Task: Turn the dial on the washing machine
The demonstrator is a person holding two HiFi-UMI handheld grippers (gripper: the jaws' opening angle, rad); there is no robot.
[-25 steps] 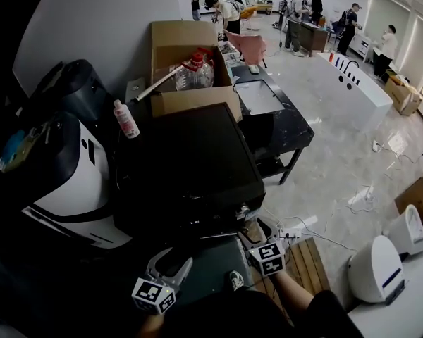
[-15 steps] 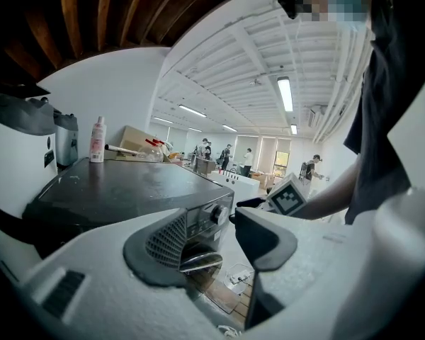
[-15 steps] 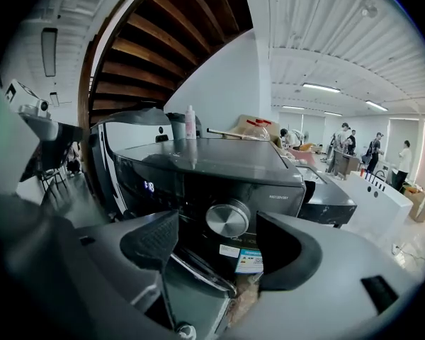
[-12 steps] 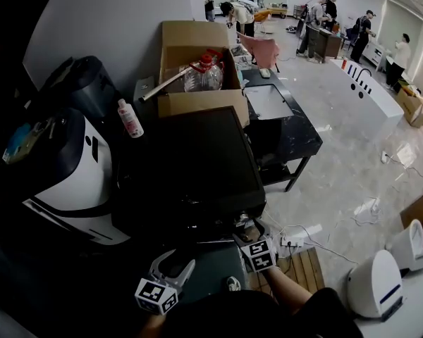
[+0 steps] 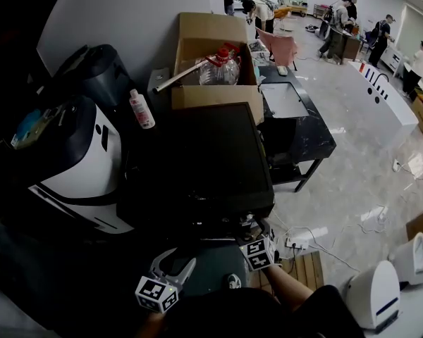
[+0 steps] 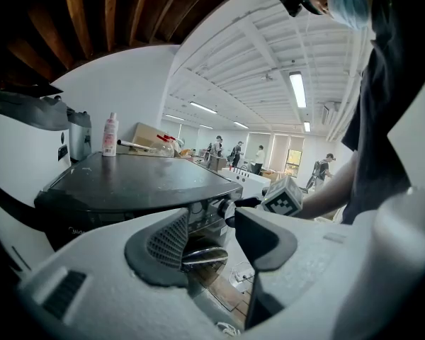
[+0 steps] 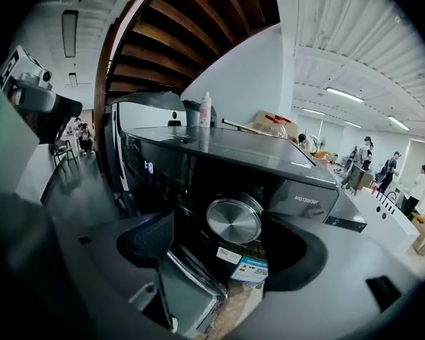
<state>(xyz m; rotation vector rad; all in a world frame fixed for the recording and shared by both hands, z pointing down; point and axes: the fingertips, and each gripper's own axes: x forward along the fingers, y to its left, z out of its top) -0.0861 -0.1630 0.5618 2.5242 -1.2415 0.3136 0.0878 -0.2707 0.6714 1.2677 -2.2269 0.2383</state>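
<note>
Silver round dial sat untouched between our right gripper's just-widened jaws; we judged clamping and twisting came next. Left gripper gaped empty.

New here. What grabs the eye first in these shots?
The big dark washing machine fills the head view's centre, a cardboard box behind it. In the right gripper view its silver dial gleams between the jaws of the right claw, which have just been opening and do not press it.
</note>
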